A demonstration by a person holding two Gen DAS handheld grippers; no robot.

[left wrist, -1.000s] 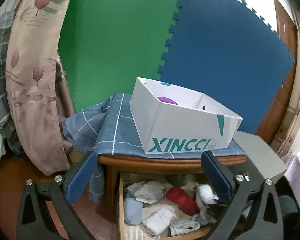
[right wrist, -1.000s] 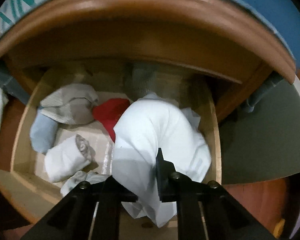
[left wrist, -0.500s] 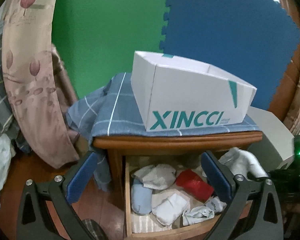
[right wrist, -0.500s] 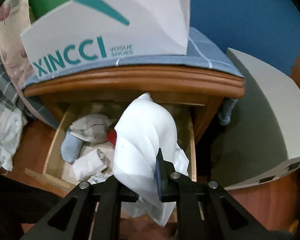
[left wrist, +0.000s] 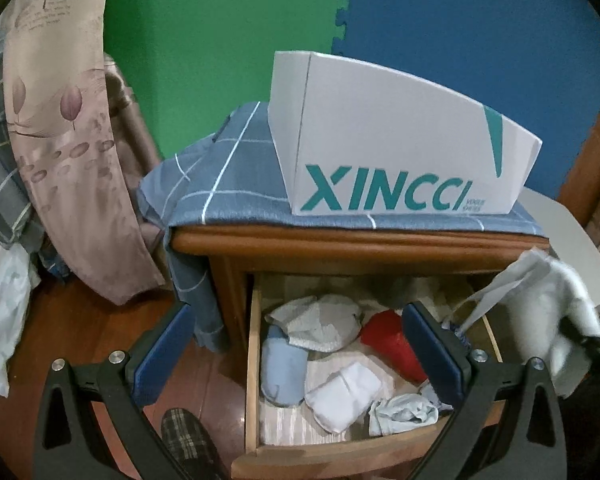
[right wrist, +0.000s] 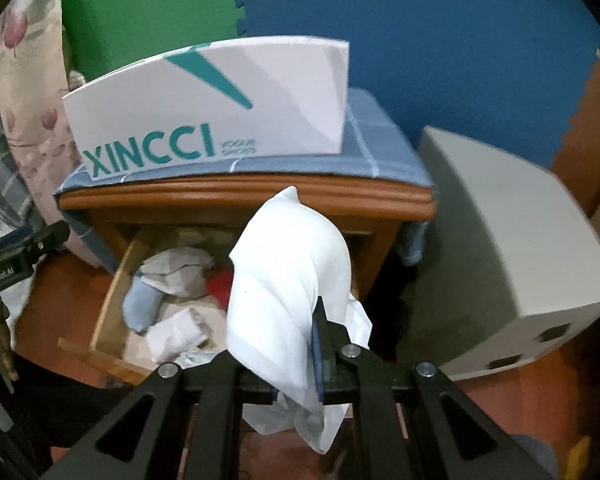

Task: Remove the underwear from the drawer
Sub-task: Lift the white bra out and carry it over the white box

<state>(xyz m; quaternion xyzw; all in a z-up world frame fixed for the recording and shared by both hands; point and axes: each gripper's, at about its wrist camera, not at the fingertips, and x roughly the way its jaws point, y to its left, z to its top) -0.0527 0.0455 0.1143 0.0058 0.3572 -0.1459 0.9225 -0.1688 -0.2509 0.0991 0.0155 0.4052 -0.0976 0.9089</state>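
— Two grippers in play; start at the left. What changed?

— Left of everything, the floral curtain [left wrist: 60,128] hangs by the green foam mat [left wrist: 220,28]. The left gripper [left wrist: 296,354] has pulled back and now sits lower than a second ago: more of the open drawer [left wrist: 253,360] shows between its fingers, which are spread wide with nothing between them.

— And inside the drawer?

— Same lot as before: a grey-white bundle [left wrist: 320,320], a light blue roll [left wrist: 282,368], a folded white piece [left wrist: 344,394], a red item [left wrist: 392,340]. None has shifted.

— On the nightstand?

— The blue checked cloth [left wrist: 228,184] and the XINCCI shoe box [left wrist: 380,140] on it, as earlier.

— The underwear?

— The white underwear [right wrist: 288,292] is clamped in the right gripper [right wrist: 296,364], draped over its fingers. A second ago it lay low in the drawer; now it is lifted clear, in the air in front of the nightstand's top edge. In the left view it shows blurred at the far right [left wrist: 556,312], beside the drawer's right side.

— Further right?

— A grey box [right wrist: 512,248] on the floor, near the nightstand.
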